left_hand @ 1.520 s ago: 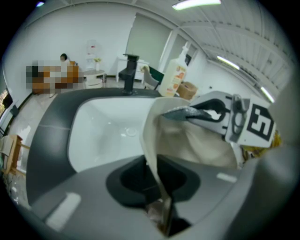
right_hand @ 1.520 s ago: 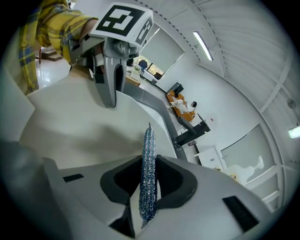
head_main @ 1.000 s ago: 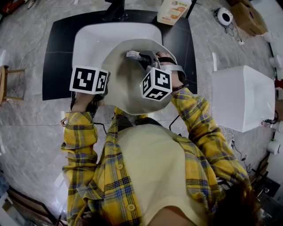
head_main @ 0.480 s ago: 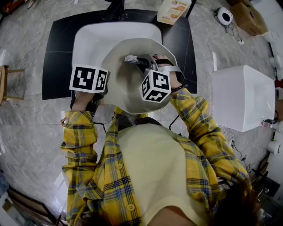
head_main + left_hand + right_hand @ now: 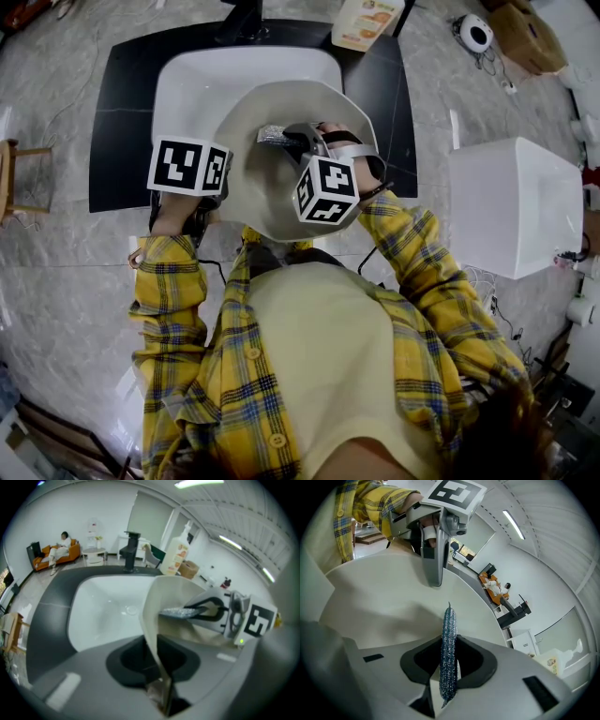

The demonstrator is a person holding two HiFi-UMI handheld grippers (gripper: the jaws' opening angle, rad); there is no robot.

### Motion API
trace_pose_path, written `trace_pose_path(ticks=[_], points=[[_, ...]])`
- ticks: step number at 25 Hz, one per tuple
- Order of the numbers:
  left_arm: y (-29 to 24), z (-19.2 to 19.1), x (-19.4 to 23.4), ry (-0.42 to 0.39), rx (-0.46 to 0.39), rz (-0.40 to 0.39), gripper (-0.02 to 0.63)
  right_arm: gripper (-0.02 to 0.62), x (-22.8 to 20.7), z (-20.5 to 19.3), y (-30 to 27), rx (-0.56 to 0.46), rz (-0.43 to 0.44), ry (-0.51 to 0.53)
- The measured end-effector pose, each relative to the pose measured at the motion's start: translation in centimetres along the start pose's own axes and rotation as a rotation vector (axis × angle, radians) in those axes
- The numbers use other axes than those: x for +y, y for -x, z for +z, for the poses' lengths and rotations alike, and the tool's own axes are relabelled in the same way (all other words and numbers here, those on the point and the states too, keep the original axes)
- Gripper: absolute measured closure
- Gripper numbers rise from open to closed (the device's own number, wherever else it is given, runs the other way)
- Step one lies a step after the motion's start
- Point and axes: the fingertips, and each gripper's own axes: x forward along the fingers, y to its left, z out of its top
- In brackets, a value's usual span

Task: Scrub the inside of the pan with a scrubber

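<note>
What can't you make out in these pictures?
Head view: bottle, top cut off by the upper edge, label too small.
Head view: left tongs, hidden under their cube.
Right gripper view: whether scrubber touches pan; the scrubber itself covers the spot.

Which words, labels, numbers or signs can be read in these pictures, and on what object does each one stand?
No text can be read in any view.
Label on the bottle behind the sink: orange and white print, too small and blurred to read.
Left marker cube and right marker cube: black-and-white square patterns only, no letters or numbers.
</note>
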Motion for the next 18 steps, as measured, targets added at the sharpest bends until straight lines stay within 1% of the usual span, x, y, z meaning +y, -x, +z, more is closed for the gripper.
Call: trace_pose_path(ticks=[18], points=[[-0.2,0.0,0.0,-0.005,0.01,-0.002,0.537,0.513,3.7,2.2,1.5,-0.059,0.168,0.046]])
